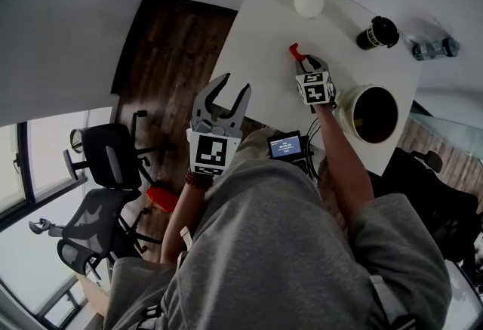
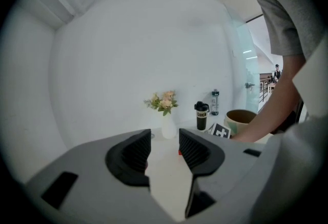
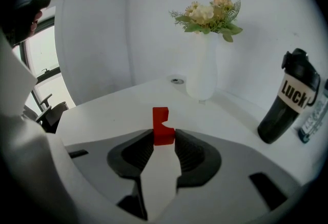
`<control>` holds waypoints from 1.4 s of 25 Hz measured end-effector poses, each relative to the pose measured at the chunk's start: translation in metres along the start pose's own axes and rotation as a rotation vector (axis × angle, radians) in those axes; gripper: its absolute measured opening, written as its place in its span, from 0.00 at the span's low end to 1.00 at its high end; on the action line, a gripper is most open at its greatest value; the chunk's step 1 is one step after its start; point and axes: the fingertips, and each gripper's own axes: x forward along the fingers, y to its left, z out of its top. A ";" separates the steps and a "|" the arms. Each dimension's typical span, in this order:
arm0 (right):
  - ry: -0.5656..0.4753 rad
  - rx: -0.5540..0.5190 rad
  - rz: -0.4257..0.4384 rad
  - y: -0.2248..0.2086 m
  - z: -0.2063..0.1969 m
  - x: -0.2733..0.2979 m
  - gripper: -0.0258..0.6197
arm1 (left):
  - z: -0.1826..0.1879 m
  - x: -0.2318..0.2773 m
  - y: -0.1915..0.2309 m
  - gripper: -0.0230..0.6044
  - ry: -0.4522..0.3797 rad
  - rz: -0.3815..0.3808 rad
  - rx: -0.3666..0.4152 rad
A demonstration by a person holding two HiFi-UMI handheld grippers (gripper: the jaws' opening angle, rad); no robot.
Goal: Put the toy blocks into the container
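White worktop (image 3: 113, 110); stiff, probably light red block (image 3: 163, 125) is pinched low by right hand-held gripper (image 3: 164, 138), left hand-held gripper (image 2: 164, 141) held open.

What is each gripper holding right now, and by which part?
The right gripper grips the red toy block by its lower end, at the jaw tips; its notched top sticks out. The left gripper is open and empty.
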 end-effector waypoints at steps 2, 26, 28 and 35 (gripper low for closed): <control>-0.030 0.009 0.003 -0.001 0.009 -0.008 0.24 | 0.004 0.004 -0.003 0.32 -0.011 -0.017 0.004; -0.454 0.114 -0.194 -0.030 0.102 -0.252 0.24 | 0.071 0.080 -0.105 0.32 -0.167 -0.355 0.084; -0.465 0.130 -0.243 -0.043 0.098 -0.272 0.24 | 0.079 0.084 -0.122 0.32 -0.184 -0.399 0.095; -0.493 0.160 -0.399 -0.084 0.070 -0.332 0.24 | 0.094 0.094 -0.178 0.32 -0.219 -0.541 0.130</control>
